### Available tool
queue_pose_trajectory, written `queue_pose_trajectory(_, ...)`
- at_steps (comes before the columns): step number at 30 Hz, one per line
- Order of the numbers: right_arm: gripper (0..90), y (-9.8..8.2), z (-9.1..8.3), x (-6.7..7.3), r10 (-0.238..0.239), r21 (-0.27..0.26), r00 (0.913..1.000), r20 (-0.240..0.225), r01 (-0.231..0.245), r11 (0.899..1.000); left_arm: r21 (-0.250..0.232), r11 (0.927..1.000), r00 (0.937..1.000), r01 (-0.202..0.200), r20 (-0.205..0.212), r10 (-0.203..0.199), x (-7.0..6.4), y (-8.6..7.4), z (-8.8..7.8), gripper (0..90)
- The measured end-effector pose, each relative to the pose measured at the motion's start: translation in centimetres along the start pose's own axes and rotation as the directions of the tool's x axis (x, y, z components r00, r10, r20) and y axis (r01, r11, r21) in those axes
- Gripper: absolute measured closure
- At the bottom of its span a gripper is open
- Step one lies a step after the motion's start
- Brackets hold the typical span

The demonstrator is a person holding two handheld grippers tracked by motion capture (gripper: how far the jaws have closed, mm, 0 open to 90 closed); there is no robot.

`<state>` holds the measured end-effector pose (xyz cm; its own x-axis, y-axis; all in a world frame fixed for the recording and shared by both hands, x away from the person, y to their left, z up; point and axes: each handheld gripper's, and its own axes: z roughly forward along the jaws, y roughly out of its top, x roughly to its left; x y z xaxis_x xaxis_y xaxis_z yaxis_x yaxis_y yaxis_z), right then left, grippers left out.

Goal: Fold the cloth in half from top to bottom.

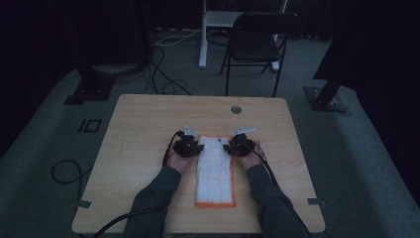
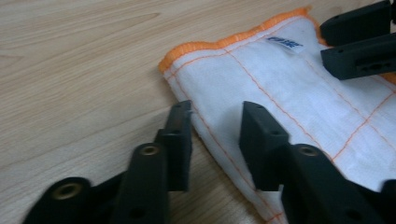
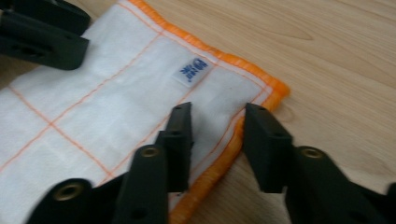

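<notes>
A white cloth (image 1: 214,171) with orange stitched lines and an orange hem lies folded in a long strip on the wooden table (image 1: 148,124). My left gripper (image 1: 197,147) rests at the strip's far left edge. In the left gripper view its jaws (image 2: 217,112) straddle the edge of the cloth (image 2: 289,88), open with a gap between them. My right gripper (image 1: 232,147) sits at the far right edge. Its jaws (image 3: 217,114) stand open astride the orange hem of the cloth (image 3: 107,102), near a small blue label (image 3: 190,71). Each gripper view shows the other gripper (image 2: 359,42) (image 3: 42,32) across the cloth.
A round cable hole (image 1: 236,109) sits in the table beyond the cloth. On the carpet behind stand a black folding chair (image 1: 257,39), a white desk leg (image 1: 203,34) and loose cables (image 1: 166,79). Bare wood lies on both sides of the cloth.
</notes>
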<state>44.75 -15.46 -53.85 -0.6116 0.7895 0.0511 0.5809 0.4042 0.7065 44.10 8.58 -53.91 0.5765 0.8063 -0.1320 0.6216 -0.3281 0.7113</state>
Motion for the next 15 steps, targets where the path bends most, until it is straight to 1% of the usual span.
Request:
queue_pose_trajectory(1,70.8,0.0,0.02,0.08,-0.007,-0.002,1.0,-0.006,0.007,1.0,0.0,1.0,1.0,0.0,0.0,0.0,0.0,0.0,0.0,72.5)
queue_pose_trajectory(2,70.8,0.0,0.02,0.08,-0.007,-0.002,1.0,-0.006,0.007,1.0,0.003,1.0,1.0,0.0,0.005,0.0,0.01,0.03,0.02,72.5)
queue_pose_trajectory(3,76.7,0.02,0.07,0.15,-0.005,-0.006,0.9998,-0.022,0.005,1.0,0.006,1.0,1.0,-0.002,0.009,0.002,-0.02,0.06,0.05,79.1)
queue_pose_trajectory(5,80.7,0.03,0.11,0.18,0.0,-0.005,0.9994,-0.034,0.0,1.0,0.008,0.9999,0.9999,-0.009,0.011,0.009,-0.11,0.08,0.09,82.9)
queue_pose_trajectory(6,81.9,0.03,0.15,0.16,0.004,-0.008,0.9992,-0.04,-0.005,1.0,0.005,1.0,0.9997,-0.004,0.023,0.004,0.0,0.04,0.11,84.2)
queue_pose_trajectory(8,83.6,0.0,0.26,0.06,0.023,-0.018,0.9985,-0.049,-0.024,1.0,0.003,1.0,0.9996,0.002,0.027,-0.002,0.19,0.06,0.11,85.6)
queue_pose_trajectory(9,83.6,0.0,0.26,0.06,0.023,-0.018,0.9985,-0.049,-0.024,1.0,0.003,1.0,0.9996,0.002,0.027,-0.002,0.19,0.06,0.11,85.9)
queue_pose_trajectory(10,84.4,0.03,0.38,-0.04,0.037,-0.025,0.9981,-0.05,-0.038,0.999,0.006,1.0,0.9999,0.003,0.016,-0.003,0.34,0.16,0.08,86.3)
queue_pose_trajectory(15,85.0,0.2,0.65,-0.02,0.044,-0.038,0.9983,-0.037,-0.045,0.998,0.005,1.0,0.9999,0.001,0.012,-0.001,0.64,0.34,0.05,86.9)
